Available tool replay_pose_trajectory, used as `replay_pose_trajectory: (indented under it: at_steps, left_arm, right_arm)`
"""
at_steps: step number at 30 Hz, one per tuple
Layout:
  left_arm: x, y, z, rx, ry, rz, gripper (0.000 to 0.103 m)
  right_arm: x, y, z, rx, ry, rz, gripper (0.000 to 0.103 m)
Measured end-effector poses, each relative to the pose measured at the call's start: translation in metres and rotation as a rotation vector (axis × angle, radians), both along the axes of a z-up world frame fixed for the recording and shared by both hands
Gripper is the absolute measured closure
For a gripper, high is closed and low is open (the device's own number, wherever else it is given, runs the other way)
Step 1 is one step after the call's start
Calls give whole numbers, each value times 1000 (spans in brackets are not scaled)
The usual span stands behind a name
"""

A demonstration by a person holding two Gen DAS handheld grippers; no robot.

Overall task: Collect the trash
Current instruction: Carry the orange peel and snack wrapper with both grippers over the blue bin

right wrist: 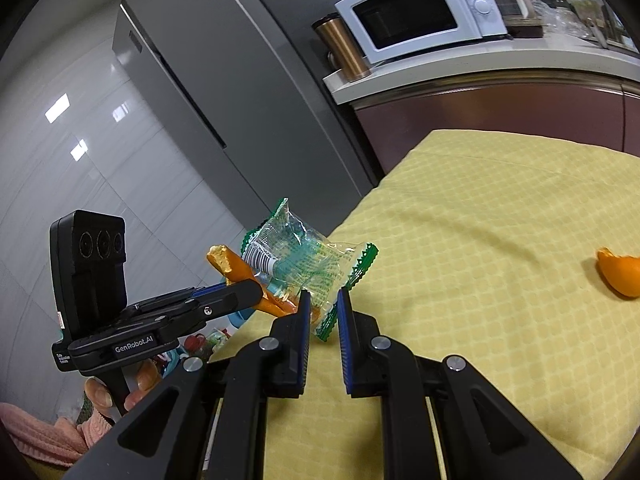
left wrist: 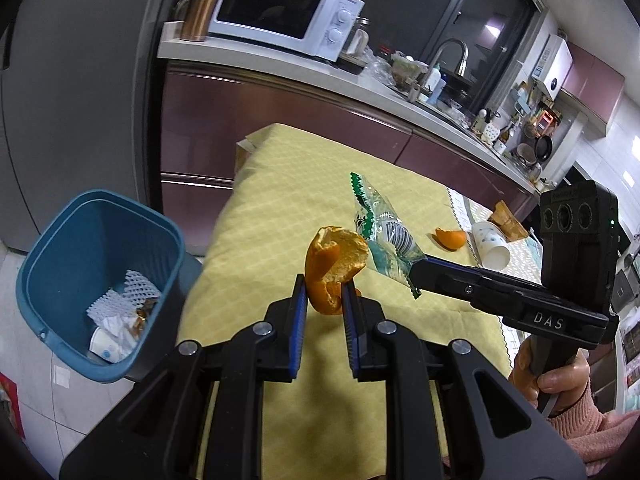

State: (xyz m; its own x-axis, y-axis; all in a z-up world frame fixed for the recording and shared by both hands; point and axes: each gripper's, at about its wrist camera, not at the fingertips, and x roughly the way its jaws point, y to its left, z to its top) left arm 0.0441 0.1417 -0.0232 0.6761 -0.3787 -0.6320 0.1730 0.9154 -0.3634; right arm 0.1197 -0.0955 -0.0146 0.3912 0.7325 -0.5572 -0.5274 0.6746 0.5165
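- Pinching a curled orange peel [left wrist: 329, 276] between its ribbed blue pads, the left gripper [left wrist: 325, 292] stands nearly closed above the yellow tablecloth [left wrist: 280, 216].
- Beside it, the right gripper [right wrist: 323, 300] is likewise almost closed, clamping a crinkly clear wrapper [right wrist: 304, 264] with green sawtooth ends by one corner; wrapper and peel hang just beside each other.
- Left of the tablecloth, on the floor, the blue bin [left wrist: 100, 284] is square with rounded corners, ribbed inside and open-topped; it holds white foam netting [left wrist: 124, 296], crumpled paper and a paper cup [left wrist: 105, 349].
- Its rim sits near the tablecloth's left edge, with nothing over its mouth.
- Further along the tablecloth from the bin, a second peel piece [left wrist: 451, 237] lies on the waffle-textured fabric, a tipped white paper cup [left wrist: 490, 246] just beyond it, and a brown wedge-shaped thing I cannot identify.
- Between peel piece and grippers the tablecloth is bare.
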Motion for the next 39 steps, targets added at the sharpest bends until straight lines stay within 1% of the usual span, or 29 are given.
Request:
replay_pose_trajectory:
  at_steps: [14,39]
  left_arm:
    - [-8,42,2,0,0,92,86]
    - [-11,83,4,12,-5,196,86]
  right_arm:
    - [5,38,4,-5,-1,79,91]
    - [13,89,9,-33,2,185,91]
